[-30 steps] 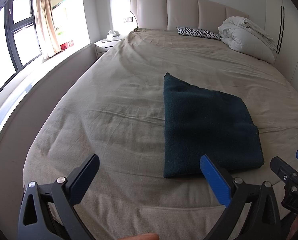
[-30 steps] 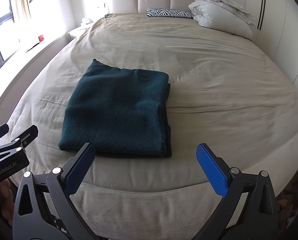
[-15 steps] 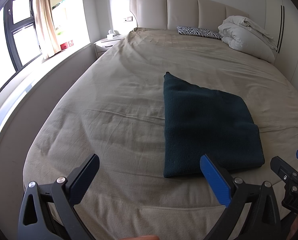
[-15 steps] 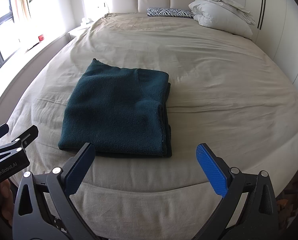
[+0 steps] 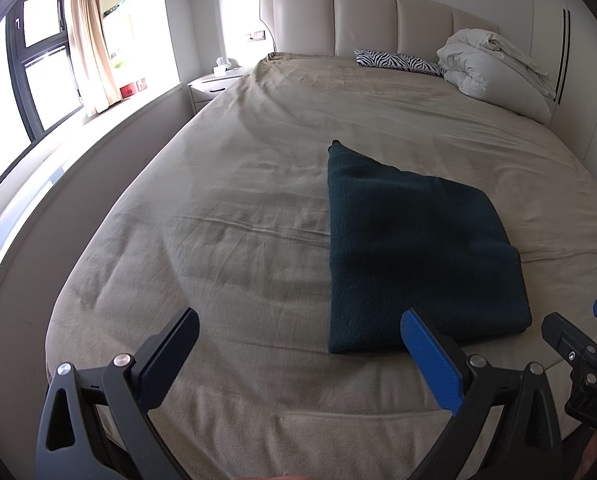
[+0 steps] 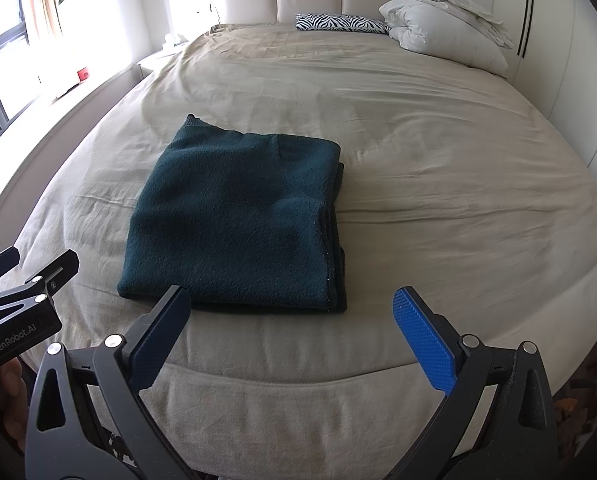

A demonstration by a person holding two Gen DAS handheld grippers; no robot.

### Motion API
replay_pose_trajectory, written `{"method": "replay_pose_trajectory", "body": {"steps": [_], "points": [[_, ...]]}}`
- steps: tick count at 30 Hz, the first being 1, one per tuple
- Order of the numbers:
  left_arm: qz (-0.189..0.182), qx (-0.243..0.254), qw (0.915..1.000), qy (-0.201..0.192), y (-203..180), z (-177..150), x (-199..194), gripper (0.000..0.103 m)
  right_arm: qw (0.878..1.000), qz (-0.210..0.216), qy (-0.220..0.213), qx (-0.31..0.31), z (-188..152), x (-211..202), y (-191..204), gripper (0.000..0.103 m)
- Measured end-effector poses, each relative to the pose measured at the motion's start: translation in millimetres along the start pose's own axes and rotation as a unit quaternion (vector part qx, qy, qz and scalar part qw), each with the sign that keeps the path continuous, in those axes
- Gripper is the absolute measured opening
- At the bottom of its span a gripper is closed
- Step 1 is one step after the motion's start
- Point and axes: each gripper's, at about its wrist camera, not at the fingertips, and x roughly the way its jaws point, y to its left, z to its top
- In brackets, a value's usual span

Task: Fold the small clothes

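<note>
Now, from the left wrist view, the left gripper [image 5: 298,344] is hovering over the near edge of the bed [image 5: 226,240], its fingers [image 5: 426,360] spread wide and holding nothing. The dark green garment [image 5: 410,248] is lying folded flat on the bed, a little to its right.

From the right wrist view, the right gripper [image 6: 294,324] is also hanging just in front of the garment [image 6: 238,220], fingers [image 6: 422,340] wide apart and empty. Probably both are staying back because the fold is looking finished, with the stacked edges at the right side.
</note>
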Motion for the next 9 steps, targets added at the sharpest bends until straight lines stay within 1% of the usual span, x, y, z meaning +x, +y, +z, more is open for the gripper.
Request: {"method": "replay_pose_trajectory", "body": {"steps": [9], "points": [[-0.004, -0.003, 1.0, 0.001, 4.7, 1.0, 3.6, 0.103, 1.0, 0.0, 0.003, 0.001, -1.5, 0.7, 0.3, 0.103]]}}
